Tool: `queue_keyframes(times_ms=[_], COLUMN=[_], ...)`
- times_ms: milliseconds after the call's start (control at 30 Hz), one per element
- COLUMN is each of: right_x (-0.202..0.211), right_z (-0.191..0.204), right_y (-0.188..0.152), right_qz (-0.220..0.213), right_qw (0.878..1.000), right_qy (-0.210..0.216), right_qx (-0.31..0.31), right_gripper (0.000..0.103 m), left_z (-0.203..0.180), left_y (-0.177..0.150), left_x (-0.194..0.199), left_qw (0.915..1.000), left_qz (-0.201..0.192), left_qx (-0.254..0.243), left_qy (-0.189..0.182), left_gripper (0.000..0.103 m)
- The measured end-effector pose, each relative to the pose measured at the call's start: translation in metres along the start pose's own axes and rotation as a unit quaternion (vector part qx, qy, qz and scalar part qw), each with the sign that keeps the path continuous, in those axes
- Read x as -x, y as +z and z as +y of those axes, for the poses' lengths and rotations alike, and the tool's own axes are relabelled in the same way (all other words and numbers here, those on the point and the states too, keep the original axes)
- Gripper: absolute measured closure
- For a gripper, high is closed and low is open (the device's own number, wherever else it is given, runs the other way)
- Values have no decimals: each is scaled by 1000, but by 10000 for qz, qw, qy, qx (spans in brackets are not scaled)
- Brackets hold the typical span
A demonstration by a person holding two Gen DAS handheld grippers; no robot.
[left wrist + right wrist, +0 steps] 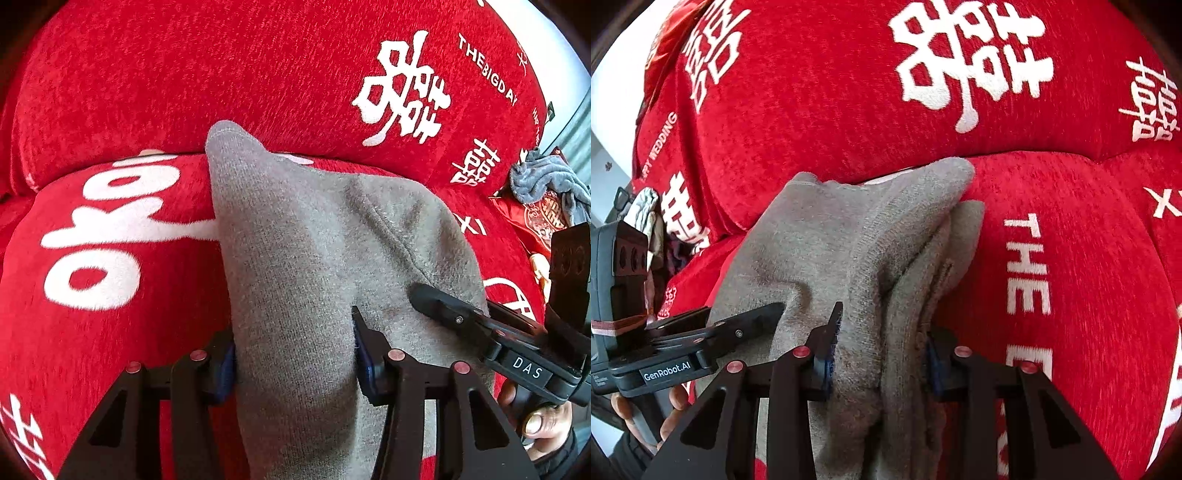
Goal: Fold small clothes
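The grey garment (314,258) lies bunched on the red sofa cover (147,74); my left gripper (295,362) and right gripper (881,354) each pinch an edge, jaws half-closed; next, I judge, lift and fold over.

The lower part of the grey garment (306,258) is cut off by the bottom edge in both views, and its full shape cannot be told. The contact of the blue pads (825,363) with the cloth is covered by folds. A grey cloth (546,184) at the right edge is too small to be identified. Of the hand (543,421) only some fingers are seen. The white print on the red cover (831,122) is cut off at the borders.
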State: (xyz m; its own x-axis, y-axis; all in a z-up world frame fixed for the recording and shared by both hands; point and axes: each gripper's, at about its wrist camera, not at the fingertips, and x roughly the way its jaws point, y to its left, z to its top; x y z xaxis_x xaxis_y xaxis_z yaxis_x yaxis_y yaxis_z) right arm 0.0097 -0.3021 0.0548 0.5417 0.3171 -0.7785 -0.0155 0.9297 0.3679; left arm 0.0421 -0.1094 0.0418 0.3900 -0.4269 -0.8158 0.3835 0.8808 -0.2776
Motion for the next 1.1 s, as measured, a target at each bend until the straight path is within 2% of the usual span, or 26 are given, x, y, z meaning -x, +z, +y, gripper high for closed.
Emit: queue_keyframes(times_ms=[667, 1100], right_x=[35, 53], right_z=[41, 57], right_y=[-70, -110], right_qz=[-41, -92], right_qw=[9994, 9986], right_qy=[90, 104], right_qx=[330, 513], right_gripper=[63, 63], left_z=[6, 5], left_y=[-84, -125], left_x=[53, 76], left_qw=[9997, 9989], left_qz=[-220, -395], left_qx=[22, -59], left_qy=[115, 227], left_gripper=[50, 50])
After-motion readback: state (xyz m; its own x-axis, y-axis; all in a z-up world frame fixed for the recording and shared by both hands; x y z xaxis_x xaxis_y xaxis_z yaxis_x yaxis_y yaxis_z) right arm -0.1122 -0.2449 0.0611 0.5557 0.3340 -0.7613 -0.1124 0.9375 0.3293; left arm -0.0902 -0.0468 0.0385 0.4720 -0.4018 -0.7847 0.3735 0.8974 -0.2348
